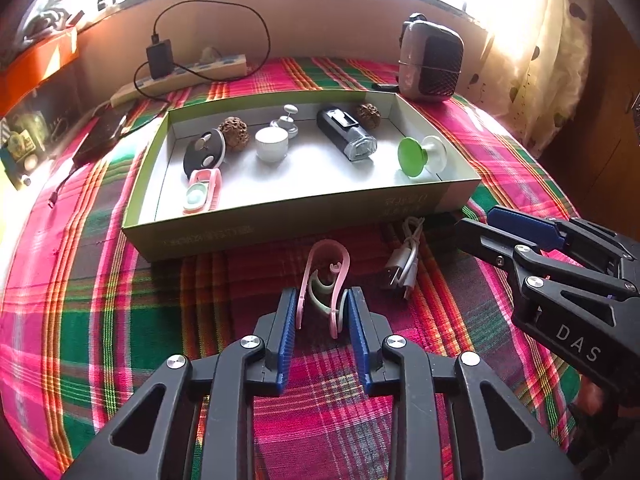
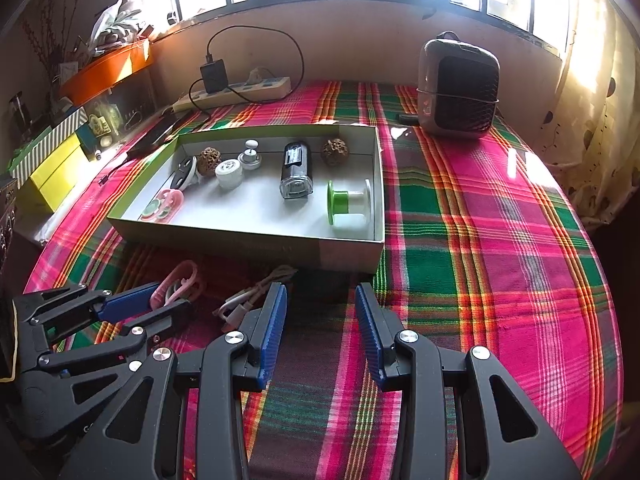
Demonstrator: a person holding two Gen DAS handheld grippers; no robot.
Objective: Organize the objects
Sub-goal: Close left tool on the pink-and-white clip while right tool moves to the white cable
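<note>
Pink plastic clip (image 1: 325, 280) sits squeezed between the left gripper (image 1: 322, 312) pads on plaid cloth (image 1: 120, 312), its near end hidden. White coiled cable (image 1: 404, 264) lies beside; right gripper (image 2: 321, 312) gapes empty before the cardboard tray (image 1: 280, 224).

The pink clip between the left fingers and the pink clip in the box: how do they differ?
The pink clip between the left fingers lies on the plaid cloth, outside the box; the pink clip in the box lies inside, at its near left corner. The first gapes open; the second looks closed flat. Both are pink with pale green parts.
</note>
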